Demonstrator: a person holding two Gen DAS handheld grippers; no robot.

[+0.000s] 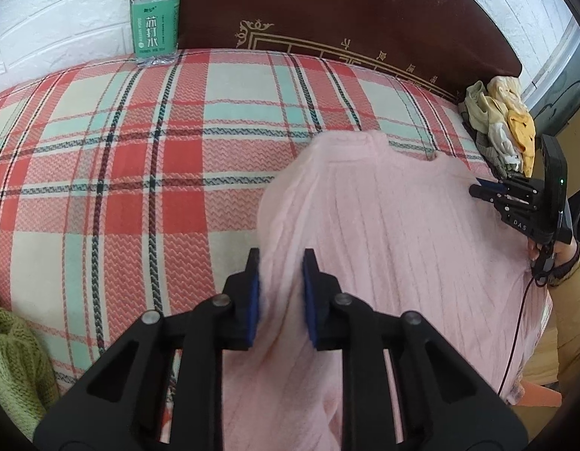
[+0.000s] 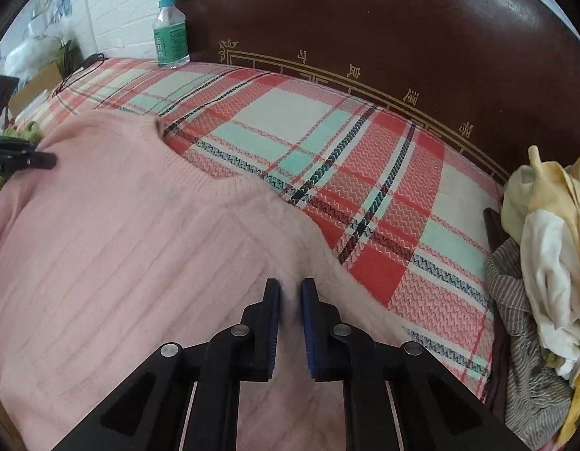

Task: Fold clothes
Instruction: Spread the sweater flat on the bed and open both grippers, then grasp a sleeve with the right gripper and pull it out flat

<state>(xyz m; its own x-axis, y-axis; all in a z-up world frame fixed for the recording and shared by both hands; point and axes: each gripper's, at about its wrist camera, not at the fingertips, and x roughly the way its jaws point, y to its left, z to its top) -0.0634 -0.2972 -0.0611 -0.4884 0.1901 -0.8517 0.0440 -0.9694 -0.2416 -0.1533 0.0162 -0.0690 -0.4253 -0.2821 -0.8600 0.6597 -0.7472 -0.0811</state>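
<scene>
A pink sweater [image 2: 113, 248] lies spread out on a plaid blanket [image 1: 121, 173], its neck hole pointing toward the dark red headboard [image 2: 365, 18]. The left gripper [image 1: 280, 263] pinches a fold of pink cloth at one shoulder, its jaws partly closed around it. The right gripper [image 2: 290, 293] squeezes the other shoulder, jaws nearly together. A water bottle [image 1: 154, 15] stands near the headboard. A pile of clothes [image 2: 545, 274] sits beside the blanket, and a green knit [image 1: 15, 357] lies on the other side.

Both wrist cams sitting low and close over pink sweater [image 1: 384, 233], facing headboard [image 2: 365, 30] at 12 o'clock. Sharing bottle [image 1: 154, 18] at 11, clothes pile [image 2: 545, 263] at 3.
</scene>
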